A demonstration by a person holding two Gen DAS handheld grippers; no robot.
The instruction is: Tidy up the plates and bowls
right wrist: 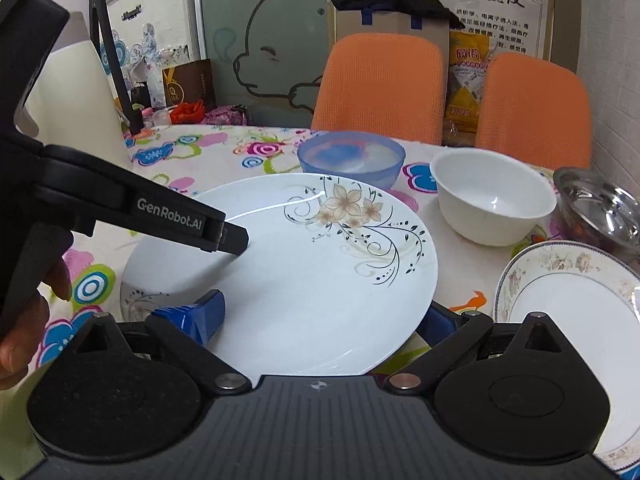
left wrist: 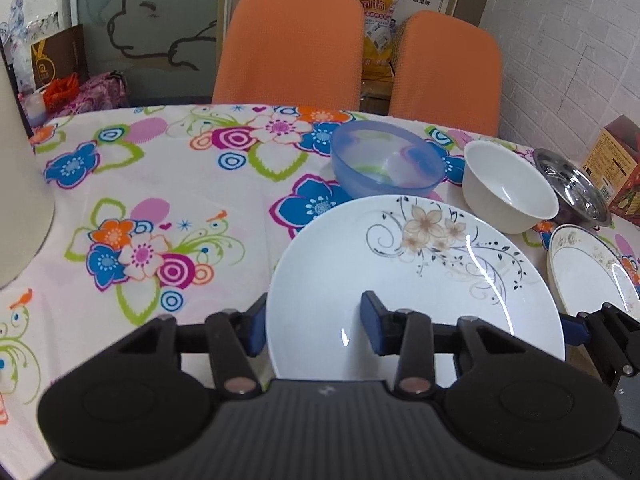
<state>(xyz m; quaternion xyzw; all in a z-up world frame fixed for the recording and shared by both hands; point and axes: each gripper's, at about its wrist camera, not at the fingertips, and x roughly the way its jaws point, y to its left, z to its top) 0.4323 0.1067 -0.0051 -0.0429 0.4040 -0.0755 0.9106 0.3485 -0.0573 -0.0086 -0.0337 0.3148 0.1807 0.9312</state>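
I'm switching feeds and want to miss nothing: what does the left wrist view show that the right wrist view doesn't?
Only the left wrist view: an orange box at the table's far right.

Only the right wrist view: the left tool's finger lying on top of the large floral plate, part of a hand, and another plate's rim under the large one.

Both: the blue bowl, white bowl, steel bowl, gold-rimmed plate, two orange chairs.

Evenly lit from overhead, soft and slightly dim, with faint shadows. Thin glare streaks across the plate (left wrist: pixel 416 280) in both views. Sharp mid-frame; strong fisheye bending and dark vignetted corners at edges.
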